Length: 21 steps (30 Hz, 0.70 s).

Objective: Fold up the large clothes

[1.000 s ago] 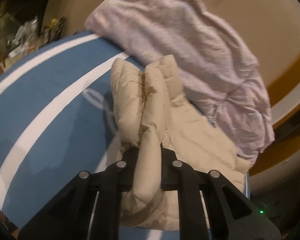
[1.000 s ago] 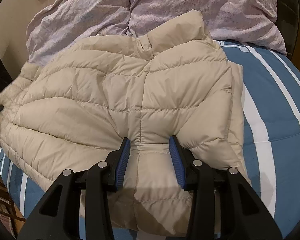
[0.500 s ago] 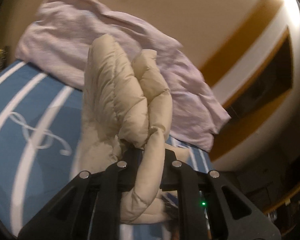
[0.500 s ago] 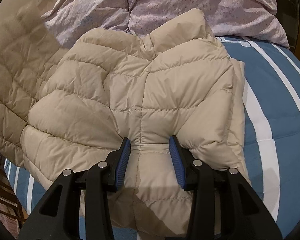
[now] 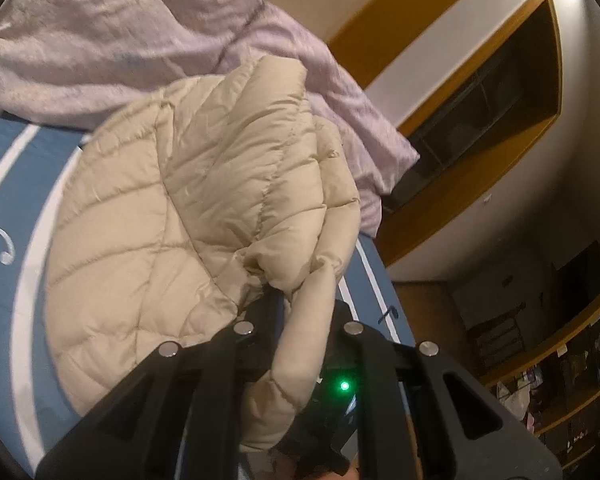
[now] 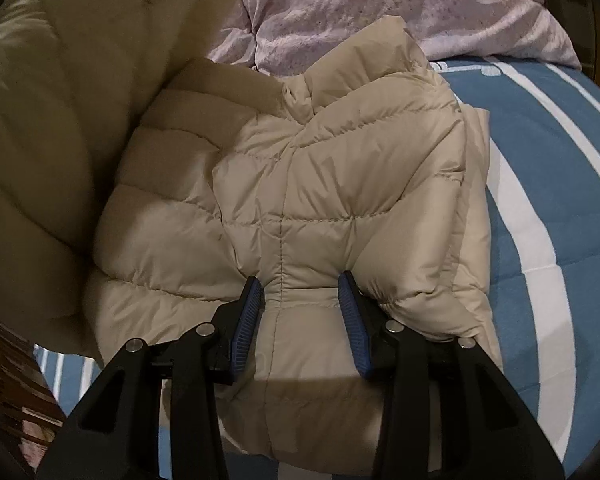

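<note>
Clamping a thick roll of the beige quilted jacket [image 5: 204,216], the left tongs [image 5: 300,304] are clenched on the padded fabric, which bulges up between and over the black fingers and hides their tips; a small green light [image 5: 344,385] glows just behind them. From that pinch the jacket spreads away in a raised, puffy fan, its lower edge lying on the blue bedcover [image 5: 16,184] with white stripes. In the right wrist view, the right tongs [image 6: 302,288] stand partly apart with their blue ribbed pads [image 6: 249,320] pressed down onto the jacket [image 6: 320,184], a vertical seam and a ridge of padding caught between them; the fabric puckers at both pads, so they appear to pin or pinch that ridge, though how firmly I cannot tell. This part of the jacket lies flat on the bed, doubled at its right edge, with a collar-like fold standing up at the far end. To the left, a large lifted portion of the same jacket looms close to the lens, in shadow. Beyond the jacket in both views sits a crumpled lilac duvet [image 6: 400,4] at the head of the bed. Farther still, the left view shows a cream wall with a wooden-framed dark recess [image 5: 496,76] and dim shelves [image 5: 572,396] at the lower right.
</note>
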Tool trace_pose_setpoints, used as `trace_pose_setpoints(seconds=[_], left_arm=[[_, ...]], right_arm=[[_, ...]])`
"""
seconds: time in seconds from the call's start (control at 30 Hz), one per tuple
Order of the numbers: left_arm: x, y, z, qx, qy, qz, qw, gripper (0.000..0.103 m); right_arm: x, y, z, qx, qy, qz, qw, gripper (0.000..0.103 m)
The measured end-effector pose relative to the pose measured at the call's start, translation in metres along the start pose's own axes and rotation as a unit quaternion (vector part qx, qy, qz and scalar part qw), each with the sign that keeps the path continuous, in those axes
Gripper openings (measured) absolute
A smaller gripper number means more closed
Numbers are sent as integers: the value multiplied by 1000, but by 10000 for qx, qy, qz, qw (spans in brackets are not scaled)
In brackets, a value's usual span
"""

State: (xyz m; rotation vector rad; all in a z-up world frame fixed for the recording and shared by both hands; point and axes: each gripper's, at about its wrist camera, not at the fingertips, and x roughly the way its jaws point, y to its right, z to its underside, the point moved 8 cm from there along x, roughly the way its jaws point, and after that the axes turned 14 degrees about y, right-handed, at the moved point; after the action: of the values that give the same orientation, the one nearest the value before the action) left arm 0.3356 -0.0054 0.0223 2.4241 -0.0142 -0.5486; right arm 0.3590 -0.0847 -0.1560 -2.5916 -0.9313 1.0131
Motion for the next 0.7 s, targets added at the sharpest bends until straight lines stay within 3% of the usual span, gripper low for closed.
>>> trace_pose_setpoints(seconds=[0.4,0.5,0.63,0.7], left_arm=[[65,7,48,35,-664,-95,9977,14],[74,16,61,119,-859,-56,9962,23],[70,36,68,284,-967,120,9948,44],[61,45,67,364,-962,222,9945,47]], right_arm=[[-16,14,-3,379,172,-331,9986,42],[-32,22,-4,493,269,-394,9976,42],[-54,36,-5,597,413,-363,9967,42],[-67,43,-5,673,503,-304,9960,42]])
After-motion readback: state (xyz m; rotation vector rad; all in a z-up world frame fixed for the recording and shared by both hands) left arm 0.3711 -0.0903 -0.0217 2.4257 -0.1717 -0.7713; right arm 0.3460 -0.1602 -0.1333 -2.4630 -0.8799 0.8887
